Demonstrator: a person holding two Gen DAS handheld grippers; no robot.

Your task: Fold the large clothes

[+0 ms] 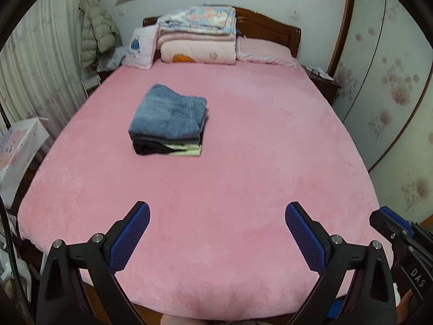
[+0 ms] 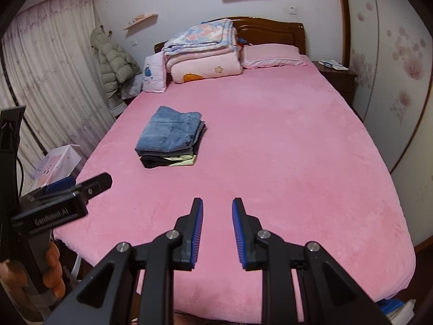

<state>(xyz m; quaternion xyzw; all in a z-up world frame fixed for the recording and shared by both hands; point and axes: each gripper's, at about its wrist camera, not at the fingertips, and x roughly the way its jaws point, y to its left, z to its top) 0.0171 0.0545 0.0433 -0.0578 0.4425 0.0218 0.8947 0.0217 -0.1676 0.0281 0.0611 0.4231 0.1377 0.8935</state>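
Fuzzy pink bedsheet (image 1: 243, 140); faded denim jeans (image 1: 169, 113).

The bed (image 1: 243, 162) wears a pink fleece cover, smooth across its whole width. At about ten o'clock from its centre sits a stack (image 1: 169, 120) of folded clothes — jeans on top, dark and pale pieces beneath. Toward twelve o'clock, against the headboard (image 1: 268, 31), lie folded quilts (image 1: 197, 36), floral over pink. Just beside them at eleven o'clock a white cushion (image 1: 140, 47) leans upright; at one o'clock a pink pillow (image 1: 263, 50) lies flat.
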